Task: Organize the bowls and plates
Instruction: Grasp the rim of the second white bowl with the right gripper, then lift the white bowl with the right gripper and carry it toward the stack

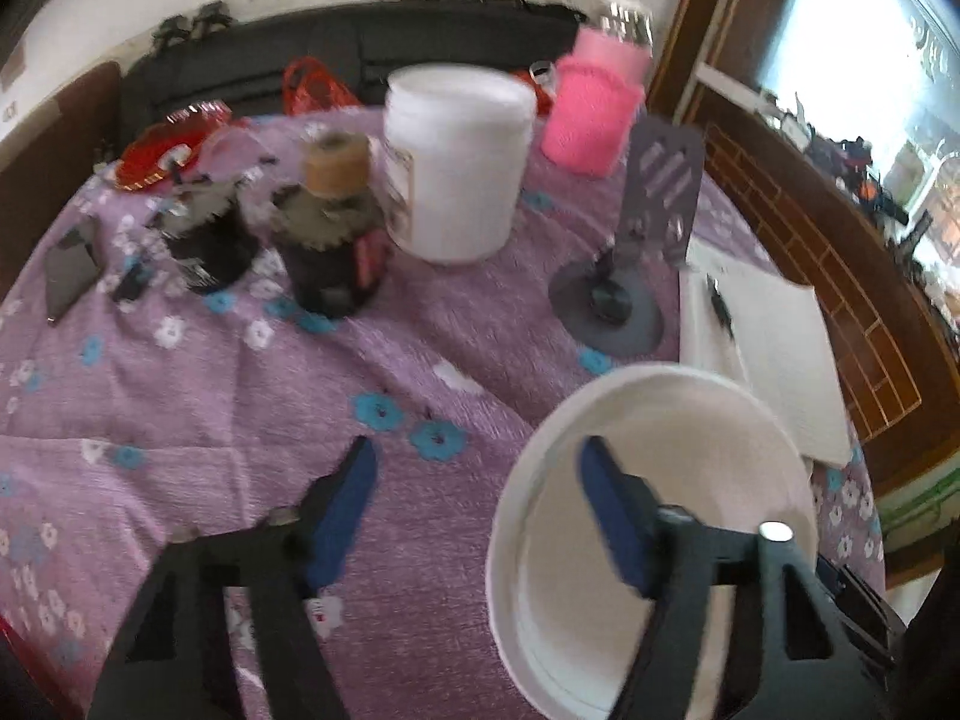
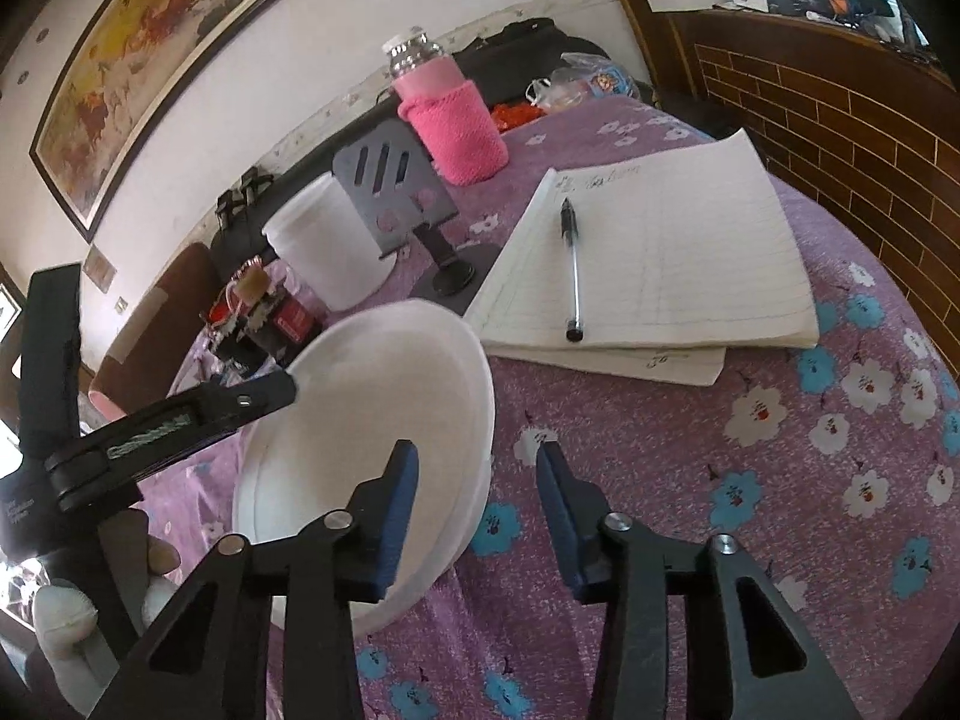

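White, thin and smooth, the stack of shallow round disposable plates sits on the lilac floral tablecloth, just beside the lined paper notebook with its clear ballpoint pen.

The left gripper straddles the near-left rim: 1 blue pad hangs over the plate's well, the other over cloth, jaws half-wide and not visibly pressing. The right gripper straddles the opposite rim the same way, jaws narrower, 1 blue pad over the plate and 1 over cloth. Whether any pad touches the rim I cannot tell.

Risks, as I judge them:
- The rims look light and flexible, so a pinch could buckle the edge or lift only the top plate and fan out the stack.
- With 2 grippers on 1 stack, uneven pulling could tilt or tear it.
- The cloth is soft and creased; a pad closing low could snag fabric and drag the tall white plastic tub, dark glass jars or grey slotted metal stand.
- A sideways slide would push the plates into the notebook.
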A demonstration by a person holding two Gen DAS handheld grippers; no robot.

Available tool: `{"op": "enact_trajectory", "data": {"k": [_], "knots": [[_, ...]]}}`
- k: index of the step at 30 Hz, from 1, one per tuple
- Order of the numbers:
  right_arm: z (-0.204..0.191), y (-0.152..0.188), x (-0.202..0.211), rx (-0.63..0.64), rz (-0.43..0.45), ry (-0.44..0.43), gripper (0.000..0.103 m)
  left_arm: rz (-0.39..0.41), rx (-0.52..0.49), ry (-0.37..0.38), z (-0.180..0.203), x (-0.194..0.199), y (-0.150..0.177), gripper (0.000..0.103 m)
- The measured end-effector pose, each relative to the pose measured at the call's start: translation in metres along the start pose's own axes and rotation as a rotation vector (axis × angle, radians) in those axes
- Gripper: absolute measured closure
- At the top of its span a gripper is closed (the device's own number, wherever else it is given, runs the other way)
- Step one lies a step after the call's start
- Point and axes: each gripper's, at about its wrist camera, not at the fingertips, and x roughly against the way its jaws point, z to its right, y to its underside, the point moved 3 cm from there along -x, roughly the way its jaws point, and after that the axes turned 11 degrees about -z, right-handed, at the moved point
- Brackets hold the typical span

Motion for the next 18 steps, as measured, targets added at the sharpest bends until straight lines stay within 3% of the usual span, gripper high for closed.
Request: {"op": "enact_trajectory", "data": {"k": [4, 7, 8, 10, 18], "knots": [[-0.002, 0.001, -0.002, 0.009, -0.001, 0.008, 0.060, -0.043, -0.013, 0.031, 0.005, -0.013, 0.003, 0.060], [-0.003, 0.002, -0.003, 0.013, -0.002, 0.008, 0.061, -0.046, -0.050, 0.033, 0.013, -0.014, 0.005, 0.077], [-0.003, 0.002, -0.004, 0.013, -0.005, 0.003, 0.069, -0.047, -0.064, 0.029, 0.017, -0.014, 0.006, 0.080], [-0.004, 0.003, -0.006, 0.013, -0.014, -0.014, 0.079, -0.030, -0.084, 0.003, 0.021, -0.010, 0.009, 0.081], [-0.014, 0.005, 0.002, 0.036, 0.018, -0.010, 0.084, -0.007, -0.077, -0.023, 0.014, 0.008, 0.025, 0.083]]}}
